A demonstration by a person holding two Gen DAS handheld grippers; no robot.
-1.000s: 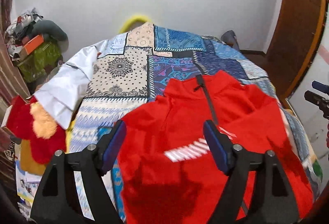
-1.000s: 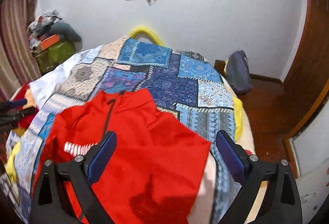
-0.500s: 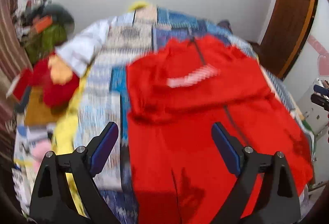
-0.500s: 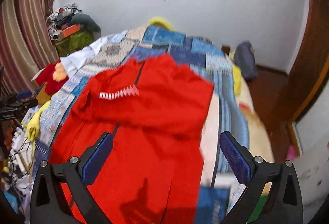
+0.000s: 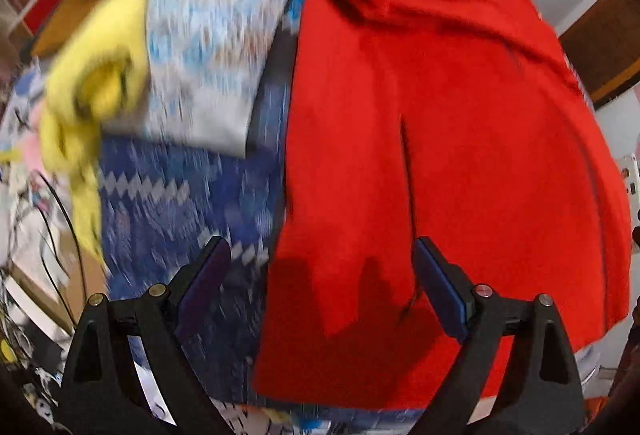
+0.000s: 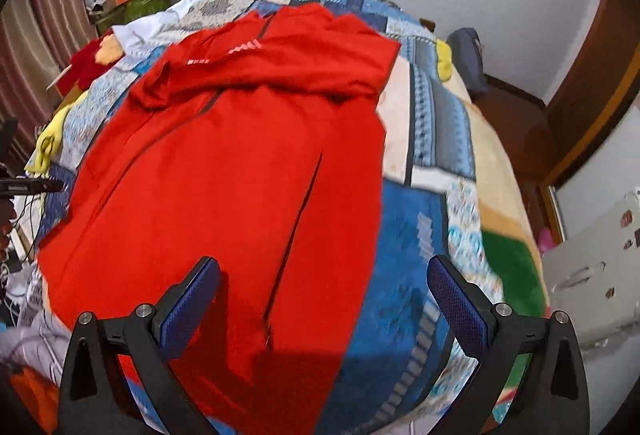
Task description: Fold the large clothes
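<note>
red jacket [image 6: 240,163] flat on bedspread [image 6: 424,107] | both grippers' fingers apart, seemingly empty

Both views are evenly and brightly lit; no lamp or window is visible. The left wrist view is heavily motion-blurred: the patchwork bedspread [image 5: 192,75] and yellow cloth [image 5: 92,75] smear into streaks, while the left gripper [image 5: 320,275] itself stays sharp. The right wrist view is clearer, softening only toward the near bedspread [image 6: 420,235]. Dark shadows fall on the red garment [image 6: 240,175] near the right gripper [image 6: 320,287]. Fisheye curvature bulges both pictures, with black vignetting in the corners. The red reads very saturated.
</note>
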